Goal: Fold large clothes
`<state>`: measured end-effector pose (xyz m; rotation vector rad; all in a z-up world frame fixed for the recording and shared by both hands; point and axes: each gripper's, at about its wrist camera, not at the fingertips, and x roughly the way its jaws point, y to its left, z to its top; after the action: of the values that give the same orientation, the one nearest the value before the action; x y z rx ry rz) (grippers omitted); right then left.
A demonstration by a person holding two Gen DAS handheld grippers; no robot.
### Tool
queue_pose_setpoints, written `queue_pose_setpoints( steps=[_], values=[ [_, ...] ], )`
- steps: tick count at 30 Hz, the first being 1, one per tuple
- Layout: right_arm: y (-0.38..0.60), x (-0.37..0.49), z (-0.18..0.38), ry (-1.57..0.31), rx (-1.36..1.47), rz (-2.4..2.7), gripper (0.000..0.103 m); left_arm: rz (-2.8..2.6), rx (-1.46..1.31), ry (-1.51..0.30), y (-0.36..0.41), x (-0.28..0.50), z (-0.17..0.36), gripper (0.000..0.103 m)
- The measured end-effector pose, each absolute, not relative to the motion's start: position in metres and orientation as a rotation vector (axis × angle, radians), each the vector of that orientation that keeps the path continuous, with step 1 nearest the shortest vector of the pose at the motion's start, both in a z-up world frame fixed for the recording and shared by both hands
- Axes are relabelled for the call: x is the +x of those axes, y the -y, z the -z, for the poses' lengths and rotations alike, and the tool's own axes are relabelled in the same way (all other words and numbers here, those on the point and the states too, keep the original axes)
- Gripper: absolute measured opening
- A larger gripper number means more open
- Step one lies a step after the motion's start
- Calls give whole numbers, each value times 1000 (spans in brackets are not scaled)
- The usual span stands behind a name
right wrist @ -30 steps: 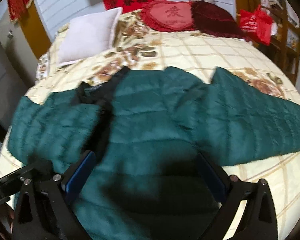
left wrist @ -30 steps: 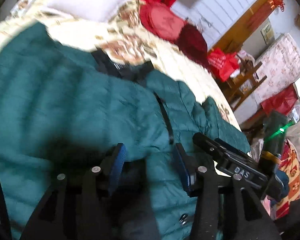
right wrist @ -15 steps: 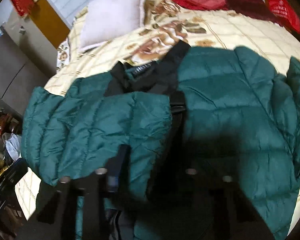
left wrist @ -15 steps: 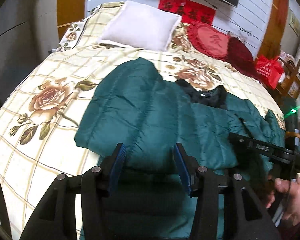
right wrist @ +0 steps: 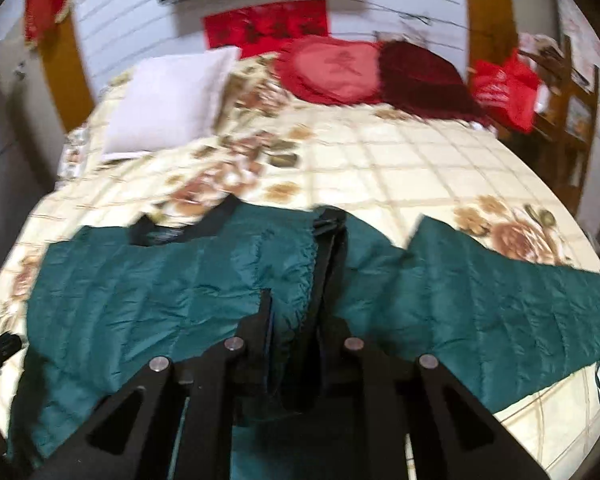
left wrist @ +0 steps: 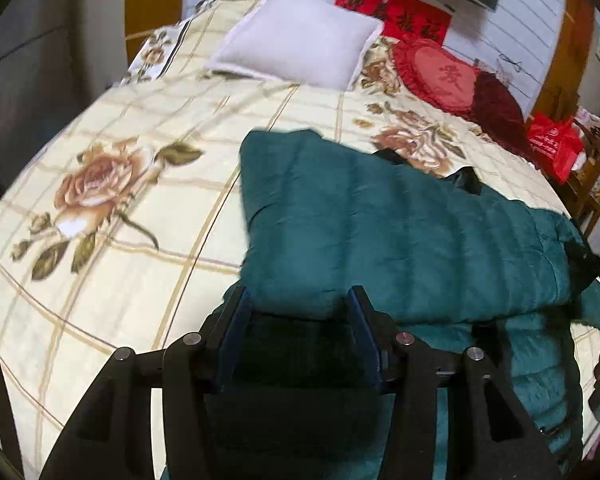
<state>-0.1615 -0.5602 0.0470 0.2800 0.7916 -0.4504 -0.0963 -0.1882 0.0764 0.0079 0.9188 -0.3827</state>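
A dark green quilted jacket (left wrist: 400,240) lies on the floral bedspread (left wrist: 132,208), its left sleeve folded across the body. My left gripper (left wrist: 298,312) is open and hangs just above the jacket's near edge, with the fabric under the fingers. In the right wrist view the jacket (right wrist: 140,292) spreads wide, its other sleeve (right wrist: 520,300) stretched out to the right. My right gripper (right wrist: 296,320) is shut on the jacket's front edge by the black zipper strip (right wrist: 328,252).
A white pillow (left wrist: 300,40), a red heart cushion (left wrist: 440,76) and a dark red cushion (left wrist: 496,104) lie at the head of the bed. A red bag (left wrist: 552,144) and wooden furniture (right wrist: 572,92) stand right of the bed.
The left gripper drew back and turned left, leaving the sleeve folded over the body. The right gripper closed from wide open onto the jacket's front edge.
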Motion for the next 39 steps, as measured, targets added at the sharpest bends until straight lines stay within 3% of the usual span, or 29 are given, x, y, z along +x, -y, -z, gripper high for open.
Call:
queue_pose_setpoints(
  steps=[4,9,10,15,23,27,39],
  values=[
    [567,-150,-14,-869,275,470,20,366,-24,-967,184,-90,-66,31],
    [557,-175,-44,-788,256,531,60,362,-39,-906,186,-86,-81,31],
    [553,-176,-51,-771,245,525,61,364,-40,-897,189,-83,-84,31],
    [524,-148,-64,-807,230,319,62,371,-30,-866,216,-68,-85,31],
    [518,-98,1,-903,203,311,63,341,57,-873,243,-56,-57,31],
    [516,-87,4,-906,162,323,64,350,50,-879,243,-53,-52,31],
    [511,-143,-21,-908,176,291,68,343,59,-876,244,-53,-48,32]
  ],
)
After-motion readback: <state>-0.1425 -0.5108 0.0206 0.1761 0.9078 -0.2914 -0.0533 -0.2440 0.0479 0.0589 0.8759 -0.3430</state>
